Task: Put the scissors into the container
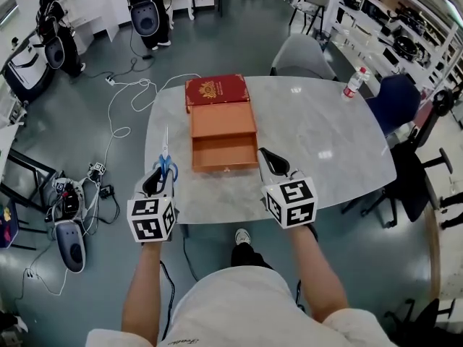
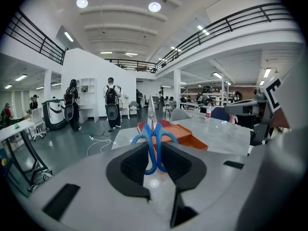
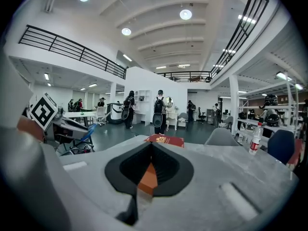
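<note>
Blue-handled scissors [image 1: 165,159] lie on the marble table [image 1: 325,143] near its left front corner, blades pointing away from me. My left gripper [image 1: 160,178] is right behind the handles, open by a narrow gap. In the left gripper view the scissors [image 2: 154,134] show through that gap, just ahead of the left gripper [image 2: 153,150]. The container, an open orange box [image 1: 223,142], sits mid-table to the right of the scissors. My right gripper [image 1: 269,156] is shut and empty beside the box's front right corner. The right gripper view shows the right gripper [image 3: 151,146] facing the orange box [image 3: 149,177].
A red lid [image 1: 216,91] lies flat behind the orange box. A plastic bottle [image 1: 354,82] stands at the table's far right edge. A grey chair [image 1: 304,56] is behind the table, and cables and equipment lie on the floor to the left.
</note>
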